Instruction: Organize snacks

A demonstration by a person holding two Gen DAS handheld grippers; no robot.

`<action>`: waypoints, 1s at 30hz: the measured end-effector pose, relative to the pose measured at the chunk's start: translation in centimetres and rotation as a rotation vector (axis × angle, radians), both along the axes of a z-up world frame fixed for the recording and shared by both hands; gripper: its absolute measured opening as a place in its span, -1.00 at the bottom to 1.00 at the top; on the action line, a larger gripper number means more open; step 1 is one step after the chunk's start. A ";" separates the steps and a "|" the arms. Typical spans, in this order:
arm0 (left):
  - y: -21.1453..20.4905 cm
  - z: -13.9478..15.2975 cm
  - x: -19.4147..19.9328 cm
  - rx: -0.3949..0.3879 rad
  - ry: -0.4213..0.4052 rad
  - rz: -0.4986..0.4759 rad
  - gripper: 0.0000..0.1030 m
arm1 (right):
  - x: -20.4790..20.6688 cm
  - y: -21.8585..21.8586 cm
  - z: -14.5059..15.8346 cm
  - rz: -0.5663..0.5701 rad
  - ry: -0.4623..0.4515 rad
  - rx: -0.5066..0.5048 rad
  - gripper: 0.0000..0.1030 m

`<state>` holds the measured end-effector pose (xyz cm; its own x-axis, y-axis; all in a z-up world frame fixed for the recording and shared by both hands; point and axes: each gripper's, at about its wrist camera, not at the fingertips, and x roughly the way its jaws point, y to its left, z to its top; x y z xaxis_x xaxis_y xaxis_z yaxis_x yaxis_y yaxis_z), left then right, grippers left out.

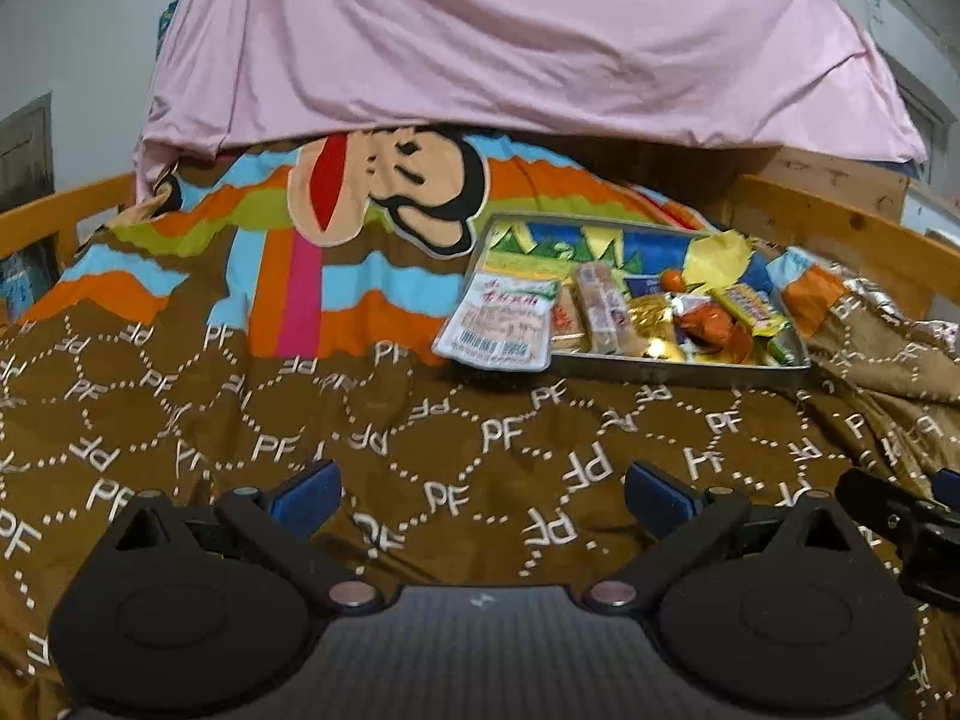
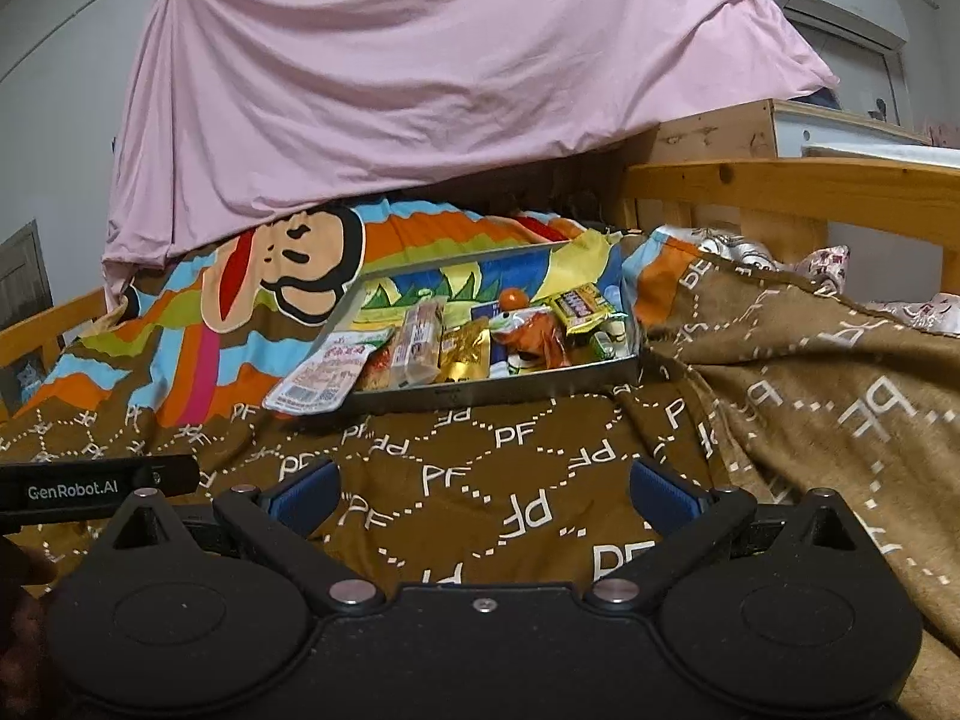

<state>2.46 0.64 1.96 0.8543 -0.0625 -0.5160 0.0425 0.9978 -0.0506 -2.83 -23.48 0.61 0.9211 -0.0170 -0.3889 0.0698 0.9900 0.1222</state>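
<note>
We judge the step in hand to be the first reach toward the tray (image 2: 480,387), since neither tool holds anything yet. Our left gripper (image 1: 480,495) has its jaws spread wide over the blanket (image 1: 420,450), and our right gripper (image 2: 480,495) is spread the same way, also empty.

To do this well, we should start with the white pack (image 2: 321,381), because it hangs over the tray's near left corner and rests partly on the blanket, so it is the likeliest to slide off. Coming in low, with one finger above and one below its overhanging edge, should let us pinch it flat without nudging the tray, which sits on soft bedding and may tip.

Relative to the tray, both grippers hover on its near side, well apart from it. In the left view the tray (image 1: 678,369) lies ahead and to the right; in the right view it lies ahead, a little left of centre. The other snacks (image 2: 522,330) are heaped in the tray's near half, with the far half mostly bare.
</note>
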 end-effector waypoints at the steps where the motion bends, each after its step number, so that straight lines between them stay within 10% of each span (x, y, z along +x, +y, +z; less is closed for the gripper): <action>1: 0.0 -0.1 0.1 0.000 0.007 0.010 0.99 | 0.0 0.1 0.0 -0.001 -0.001 -0.007 0.99; 30: 0.7 -1.7 -0.9 0.033 0.047 0.052 0.99 | -0.2 -0.2 -0.2 -0.076 -0.024 -0.109 0.99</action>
<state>1.57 1.35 0.29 0.8306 -0.0006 -0.5568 -0.0112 0.9998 -0.0179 -3.06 -23.69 0.43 0.9245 -0.1281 -0.3591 0.1436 0.9895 0.0167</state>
